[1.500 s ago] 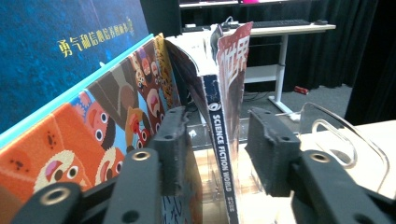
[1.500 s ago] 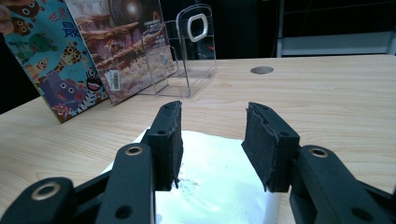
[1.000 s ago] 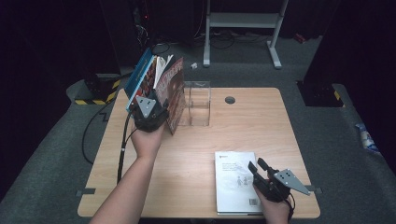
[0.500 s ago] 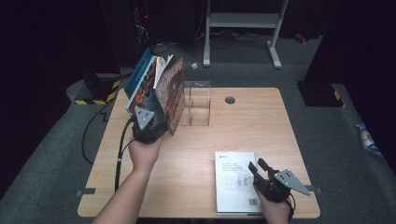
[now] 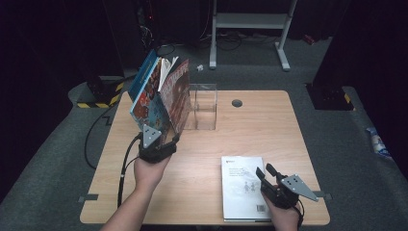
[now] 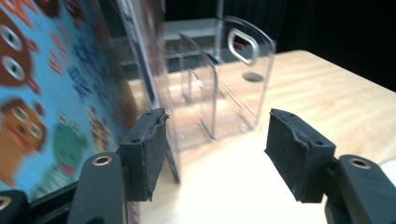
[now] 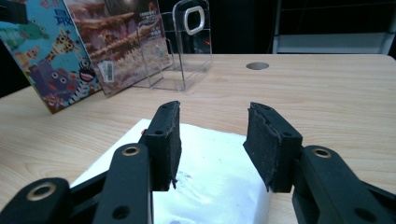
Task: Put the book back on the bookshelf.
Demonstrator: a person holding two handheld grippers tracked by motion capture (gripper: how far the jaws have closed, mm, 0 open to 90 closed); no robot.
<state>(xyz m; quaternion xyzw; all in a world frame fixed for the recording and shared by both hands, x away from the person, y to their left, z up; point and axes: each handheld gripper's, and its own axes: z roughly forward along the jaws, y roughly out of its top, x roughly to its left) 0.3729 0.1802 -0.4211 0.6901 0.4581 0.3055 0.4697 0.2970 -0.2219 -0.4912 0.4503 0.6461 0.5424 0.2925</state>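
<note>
Two picture books stand tilted at the table's left: a blue one and a reddish-brown one, right beside a clear acrylic holder. My left gripper is at the books' lower edge with its jaws open; the blue cover lies just outside the left jaw, and a book's edge stands just inside it. A white book lies flat near the front right. My right gripper hovers open over its right side.
The wooden table has a round cable hole behind the holder. A white metal frame stands on the floor beyond the table. A yellow-and-black striped object sits off the table's far left corner.
My left gripper has drawn back toward the person, down along the tilted books to their lower edge. The right gripper and the white book have stayed put.
</note>
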